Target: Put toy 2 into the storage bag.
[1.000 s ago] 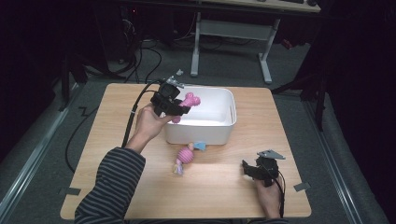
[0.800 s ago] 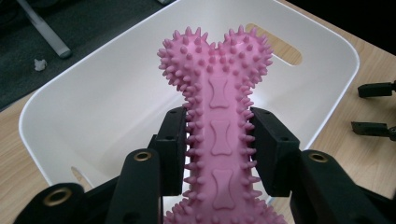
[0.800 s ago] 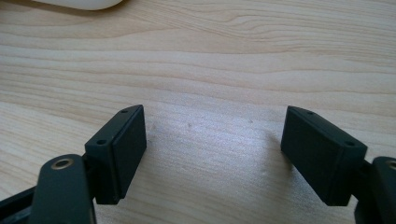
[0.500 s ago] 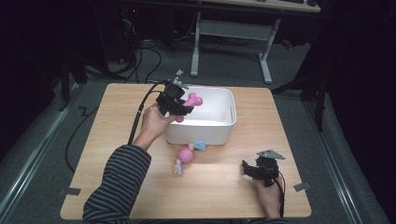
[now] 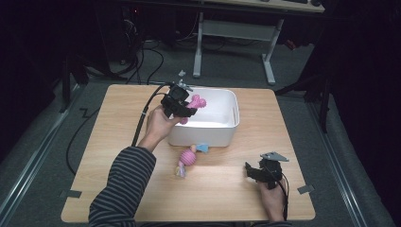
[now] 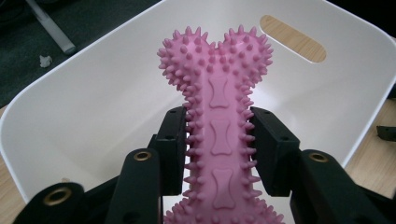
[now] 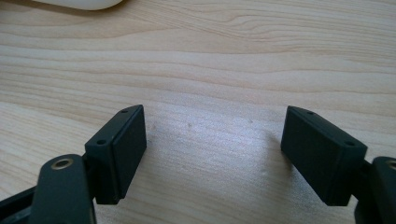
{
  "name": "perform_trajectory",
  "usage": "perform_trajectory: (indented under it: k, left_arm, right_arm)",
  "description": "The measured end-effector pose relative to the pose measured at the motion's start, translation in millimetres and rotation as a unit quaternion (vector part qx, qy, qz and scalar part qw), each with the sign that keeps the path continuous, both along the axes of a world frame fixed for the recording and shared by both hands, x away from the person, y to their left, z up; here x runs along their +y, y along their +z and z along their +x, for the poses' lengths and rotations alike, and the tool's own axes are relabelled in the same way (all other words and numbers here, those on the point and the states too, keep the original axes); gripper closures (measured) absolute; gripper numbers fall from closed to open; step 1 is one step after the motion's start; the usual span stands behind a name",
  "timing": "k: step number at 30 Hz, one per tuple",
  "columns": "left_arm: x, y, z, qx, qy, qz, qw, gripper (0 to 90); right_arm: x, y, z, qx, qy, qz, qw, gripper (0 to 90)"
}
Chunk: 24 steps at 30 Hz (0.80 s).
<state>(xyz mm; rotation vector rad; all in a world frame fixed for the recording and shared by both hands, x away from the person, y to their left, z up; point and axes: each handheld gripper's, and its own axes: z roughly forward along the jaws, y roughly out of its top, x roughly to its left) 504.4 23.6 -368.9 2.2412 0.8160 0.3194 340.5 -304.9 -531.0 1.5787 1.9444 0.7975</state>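
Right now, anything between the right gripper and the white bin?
High view: only bare wooden table between the right gripper and the white bin. The small pink toy lies off to the side.

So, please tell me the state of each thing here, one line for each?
left gripper: shut on the pink spiky bone toy, over the tub.
pink spiky bone toy: held between the jaws, above the tub's inside.
white tub: upright on the table, nothing seen on its floor.
right gripper: open, jaws apart above bare wood.
small pink toy: lying on the table in front of the tub, untouched.
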Motion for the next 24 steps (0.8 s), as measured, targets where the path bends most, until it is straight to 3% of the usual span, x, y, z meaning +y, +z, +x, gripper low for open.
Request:
perform_trajectory:
  k: [8,17,24]
  left_arm:
    - [-1.9,-8.3,3.4,0.005,0.006,-0.001,1.0000,58.5]
    - [-2.5,-20.4,4.2,0.010,0.008,0.018,0.9998,58.5]
    - [-4.2,-23.5,3.3,0.013,0.008,0.020,0.9997,58.4]
  right_arm:
    - [-0.1,0.0,0.2,0.000,0.001,0.000,1.0000,22.5]
    - [0.1,-0.1,0.2,-0.001,0.000,0.000,1.0000,22.5]
    - [0.0,0.0,0.3,-0.001,0.000,0.000,1.0000,22.5]
